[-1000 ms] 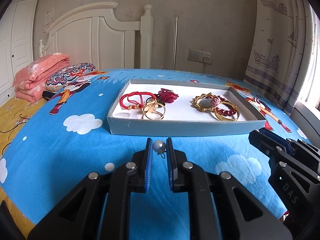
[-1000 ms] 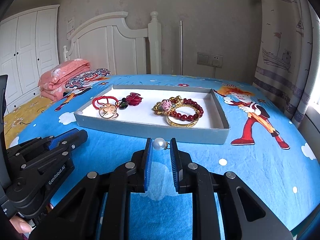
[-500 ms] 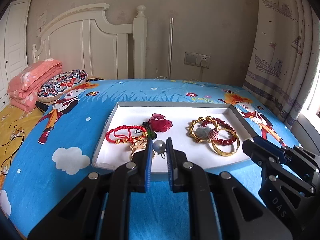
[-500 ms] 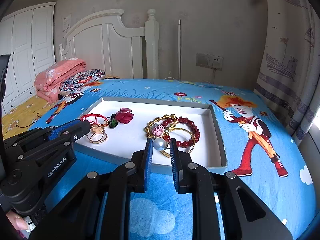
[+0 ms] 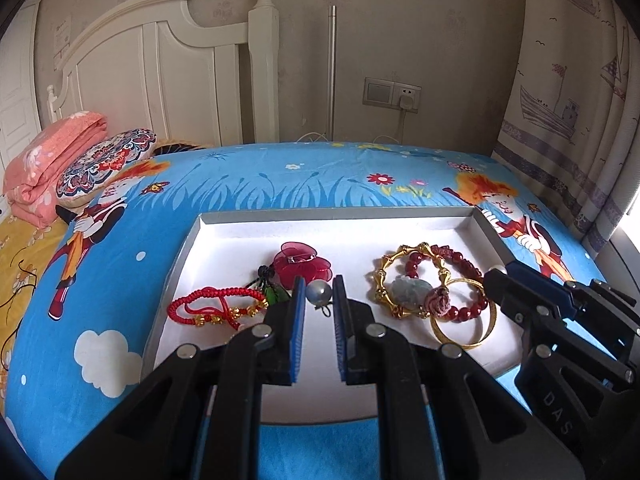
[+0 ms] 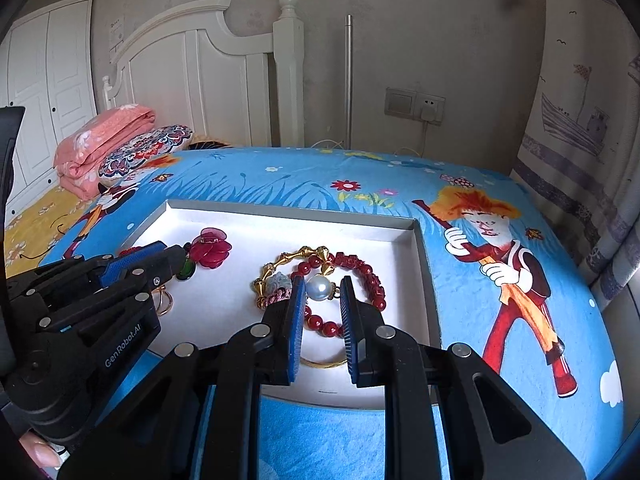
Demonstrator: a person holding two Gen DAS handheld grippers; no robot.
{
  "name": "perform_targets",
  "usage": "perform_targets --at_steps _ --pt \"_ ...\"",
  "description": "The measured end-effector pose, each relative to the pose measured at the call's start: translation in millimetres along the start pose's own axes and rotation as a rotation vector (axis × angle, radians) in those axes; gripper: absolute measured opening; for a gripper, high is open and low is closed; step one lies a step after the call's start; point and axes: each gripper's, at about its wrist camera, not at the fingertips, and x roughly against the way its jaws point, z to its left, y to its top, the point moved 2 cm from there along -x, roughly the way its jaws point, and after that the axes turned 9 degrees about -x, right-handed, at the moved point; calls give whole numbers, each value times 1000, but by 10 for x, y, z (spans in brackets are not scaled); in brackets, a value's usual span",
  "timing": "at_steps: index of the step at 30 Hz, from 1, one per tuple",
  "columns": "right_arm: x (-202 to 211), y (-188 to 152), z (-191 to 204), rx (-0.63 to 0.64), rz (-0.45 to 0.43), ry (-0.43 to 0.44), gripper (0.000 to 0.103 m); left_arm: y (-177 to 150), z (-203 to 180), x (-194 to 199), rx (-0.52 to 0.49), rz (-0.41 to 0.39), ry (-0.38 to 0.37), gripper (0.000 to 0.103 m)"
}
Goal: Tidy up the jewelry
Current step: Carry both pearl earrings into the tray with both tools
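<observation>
Grey pearl [image 5: 318, 293] pinched in the left gripper [image 5: 318, 296], white pearl [image 6: 319, 289] pinched in the right gripper [image 6: 322, 292], both held above the tray [image 5: 320, 216]. On its white floor, at ten o'clock from the grey pearl, a red flower clip [image 5: 303, 263]; at nine, a red cord bracelet [image 5: 212, 306]; at three, beaded and gold bangles [image 5: 440, 292]. Blue cartoon bedsheet [image 5: 120, 280] all around.

**Both grippers clamping, side by side**

The left gripper [image 5: 319, 300] is pointing forward and downward, jaws pinching a grey pearl [image 5: 318, 293]. The right gripper [image 6: 322, 295] is sitting alongside at a matching tilt, jaws pinching a white pearl [image 6: 319, 289]. A fingertip [image 6: 40, 453] is showing beneath the left gripper.
</observation>
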Motion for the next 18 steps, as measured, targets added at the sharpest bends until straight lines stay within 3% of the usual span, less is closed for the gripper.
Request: perform_targets --at_steps 18 --pt "-183 -37 -26 3 43 -16 18 13 38 -179 7 43 21 13"
